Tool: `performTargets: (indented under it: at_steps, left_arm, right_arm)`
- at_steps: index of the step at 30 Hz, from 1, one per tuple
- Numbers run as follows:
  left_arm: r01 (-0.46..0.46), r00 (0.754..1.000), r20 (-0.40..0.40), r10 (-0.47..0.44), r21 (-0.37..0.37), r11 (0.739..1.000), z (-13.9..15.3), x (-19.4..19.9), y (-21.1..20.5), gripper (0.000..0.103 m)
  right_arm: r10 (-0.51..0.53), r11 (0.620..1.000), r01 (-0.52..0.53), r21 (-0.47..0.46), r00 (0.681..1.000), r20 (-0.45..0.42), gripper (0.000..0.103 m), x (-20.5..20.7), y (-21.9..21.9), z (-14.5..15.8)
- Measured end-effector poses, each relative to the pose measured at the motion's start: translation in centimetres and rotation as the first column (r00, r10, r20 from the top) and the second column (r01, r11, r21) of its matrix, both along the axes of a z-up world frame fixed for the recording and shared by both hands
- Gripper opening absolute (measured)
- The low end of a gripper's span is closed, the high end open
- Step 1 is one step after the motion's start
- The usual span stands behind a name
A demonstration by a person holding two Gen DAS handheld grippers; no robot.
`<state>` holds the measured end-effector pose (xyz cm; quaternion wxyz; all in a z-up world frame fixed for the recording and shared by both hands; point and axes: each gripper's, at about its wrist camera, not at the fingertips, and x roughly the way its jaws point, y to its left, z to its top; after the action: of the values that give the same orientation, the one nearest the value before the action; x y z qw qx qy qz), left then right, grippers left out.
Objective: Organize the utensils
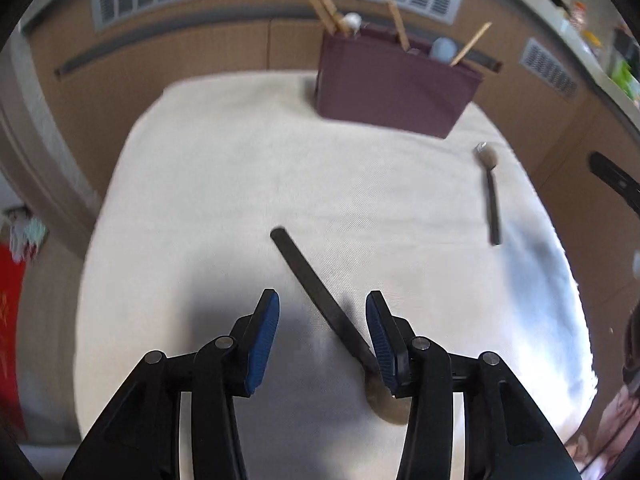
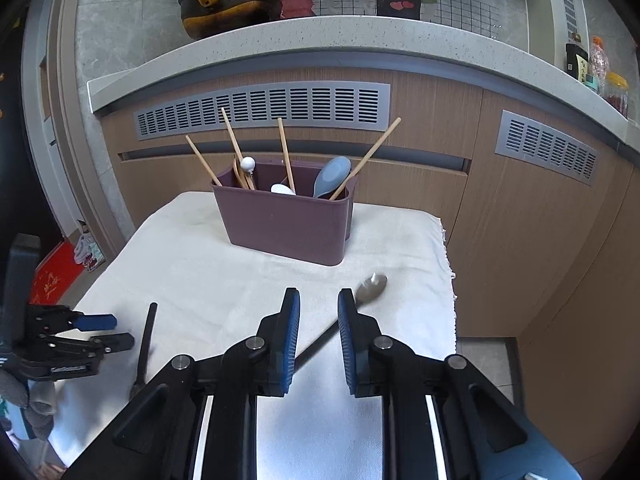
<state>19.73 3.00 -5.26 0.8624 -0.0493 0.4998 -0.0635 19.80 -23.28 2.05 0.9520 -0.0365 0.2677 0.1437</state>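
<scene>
A maroon utensil holder (image 2: 286, 220) stands at the back of the cloth-covered table (image 2: 224, 280); it holds several chopsticks and spoons. It also shows in the left wrist view (image 1: 394, 88). A black-handled spoon (image 1: 320, 300) lies between the fingers of my open left gripper (image 1: 322, 316), its bowl under the right finger. A second black-handled metal spoon (image 2: 370, 286) lies on the cloth, its handle running between the fingers of my open right gripper (image 2: 318, 312). This second spoon also shows in the left wrist view (image 1: 490, 184). The left gripper (image 2: 106, 332) and its spoon (image 2: 145, 344) show at left in the right wrist view.
Wooden kitchen cabinets with grey vents (image 2: 264, 108) stand behind the table under a speckled counter (image 2: 320, 36). A black and yellow pot (image 2: 228, 4) sits on the counter. Bottles (image 2: 588, 64) stand at the right. The cloth's right edge (image 2: 450, 264) drops to the floor.
</scene>
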Motion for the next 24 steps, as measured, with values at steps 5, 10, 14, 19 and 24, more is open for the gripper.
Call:
performTargets:
  at_steps: [5, 10, 14, 19, 24]
  left_arm:
    - [-0.023, 0.999, -0.022, 0.024, 0.056, 0.998, -2.0, 2.4, -1.6, 0.046]
    - [0.050, 0.997, 0.051, -0.057, 0.114, 0.992, -2.1, 2.4, -4.2, 0.017]
    - [0.110, 0.992, 0.050, -0.115, 0.089, 0.990, -2.0, 2.2, -4.6, 0.015]
    - [0.115, 0.993, 0.019, -0.116, 0.053, 0.992, -1.9, 2.2, -3.7, 0.015]
    - [0.132, 0.991, -0.035, -0.130, 0.045, 0.990, -1.9, 2.6, -3.5, 0.016]
  right_arm:
    - [-0.053, 0.999, 0.054, 0.004, 0.997, -0.051, 0.025, 1.0, -1.7, -1.7]
    - [-0.127, 0.992, 0.127, -0.012, 0.981, -0.150, 0.048, 5.2, -2.1, -4.7]
    - [-0.175, 0.984, 0.176, -0.020, 0.953, -0.249, 0.049, 10.5, -0.7, -6.6]
    - [-0.239, 0.968, 0.249, -0.018, 0.904, -0.355, 0.050, 16.8, 1.4, -8.5]
    - [-0.179, 0.983, 0.161, -0.083, 0.930, -0.321, 0.030, 16.6, 3.5, -8.4]
